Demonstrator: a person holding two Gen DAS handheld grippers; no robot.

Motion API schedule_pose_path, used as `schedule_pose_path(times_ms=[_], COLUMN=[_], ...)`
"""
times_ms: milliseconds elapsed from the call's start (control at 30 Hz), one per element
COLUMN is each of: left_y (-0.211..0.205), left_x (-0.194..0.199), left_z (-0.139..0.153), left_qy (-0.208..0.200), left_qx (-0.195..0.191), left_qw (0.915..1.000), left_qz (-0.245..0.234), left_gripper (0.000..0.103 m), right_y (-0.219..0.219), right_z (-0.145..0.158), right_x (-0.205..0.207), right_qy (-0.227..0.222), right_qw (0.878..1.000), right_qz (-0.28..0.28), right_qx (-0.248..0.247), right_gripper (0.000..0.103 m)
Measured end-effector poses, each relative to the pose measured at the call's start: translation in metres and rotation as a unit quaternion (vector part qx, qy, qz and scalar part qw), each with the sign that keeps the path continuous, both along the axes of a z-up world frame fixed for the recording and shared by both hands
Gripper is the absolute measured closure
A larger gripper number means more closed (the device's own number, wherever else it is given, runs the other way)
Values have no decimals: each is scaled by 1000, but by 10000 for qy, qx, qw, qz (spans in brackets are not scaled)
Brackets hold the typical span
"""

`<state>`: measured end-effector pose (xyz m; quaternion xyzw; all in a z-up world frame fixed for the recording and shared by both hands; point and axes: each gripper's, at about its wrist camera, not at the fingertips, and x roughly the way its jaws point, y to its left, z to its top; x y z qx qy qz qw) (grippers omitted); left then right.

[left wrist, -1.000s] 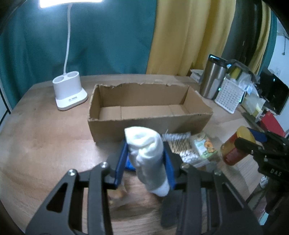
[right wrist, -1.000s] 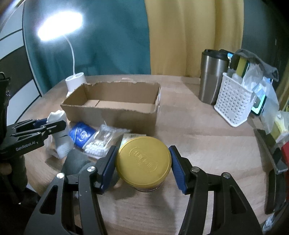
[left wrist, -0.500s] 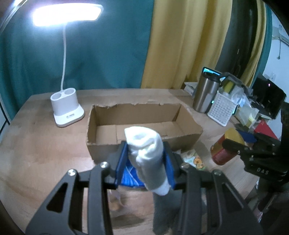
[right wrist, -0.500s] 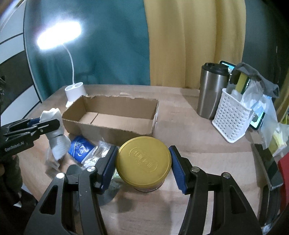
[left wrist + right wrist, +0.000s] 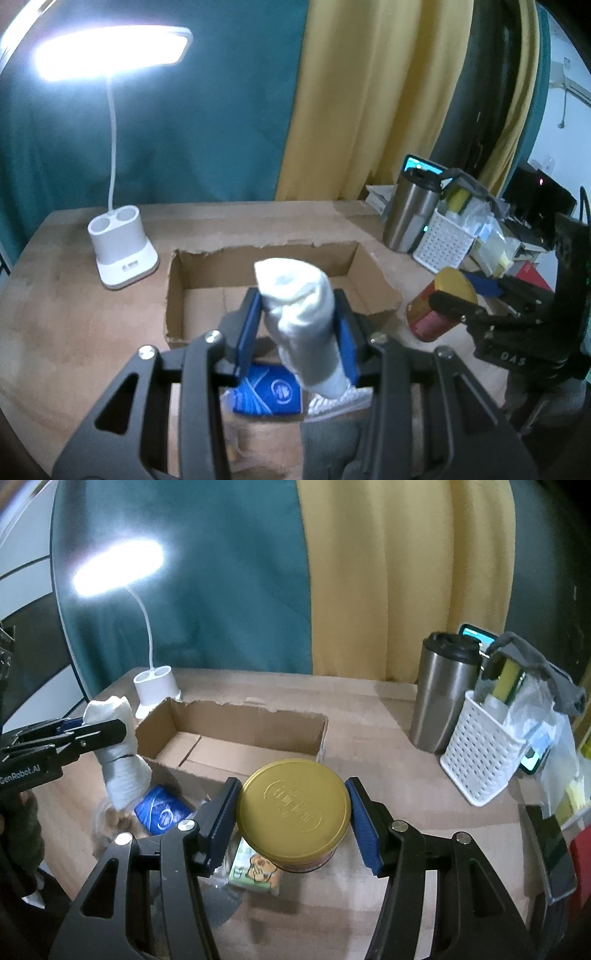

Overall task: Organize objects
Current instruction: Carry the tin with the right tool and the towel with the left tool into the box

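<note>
Left gripper (image 5: 298,332): jaws pinch a rolled white sock (image 5: 301,317) at its middle, the roll nearly upright, held off the surface (image 5: 74,325) in front of the cardboard box (image 5: 184,295). Right gripper (image 5: 293,821): jaws clamp a round tin with a gold lid (image 5: 293,808), lid up, also raised, over the near edge of the surface. Cardboard box: open-topped with torn rims, nothing visible inside, set about mid-surface. Items lying between the box and the near edge: a blue packet (image 5: 162,812), touching or just beside the box's front wall; a clear bag of white cotton swabs (image 5: 338,400) next to it; a green snack pack (image 5: 255,873), partly under the tin in the right wrist view. White desk lamp (image 5: 122,254): lit, base standing near the far left corner, just left of the box. Steel tumbler (image 5: 443,694) and white perforated basket (image 5: 480,753), the basket stuffed with plastic bags and sponges: side by side at the far right edge. Backdrop: teal and yellow curtains.
</note>
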<state>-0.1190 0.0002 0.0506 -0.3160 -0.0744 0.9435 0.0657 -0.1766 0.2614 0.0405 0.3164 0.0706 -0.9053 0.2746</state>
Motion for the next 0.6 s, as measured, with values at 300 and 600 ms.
schedule_pose_path(times_ms=[300,600], left_y=[-1,-1], left_x=[-20,-38], left_z=[1,-3], left_qy=[-64,-116], left_qx=[53,168], left_qw=[10000,9998], left_qz=[-7,22], left_gripper=[63,63], right_y=[-8,-20], right_z=[3,9], right_x=[-17,-36], right_qy=[57,85], right_qw=[9999,9996], right_qz=[102,266], right_qx=[-7,17], right_gripper=[43,43])
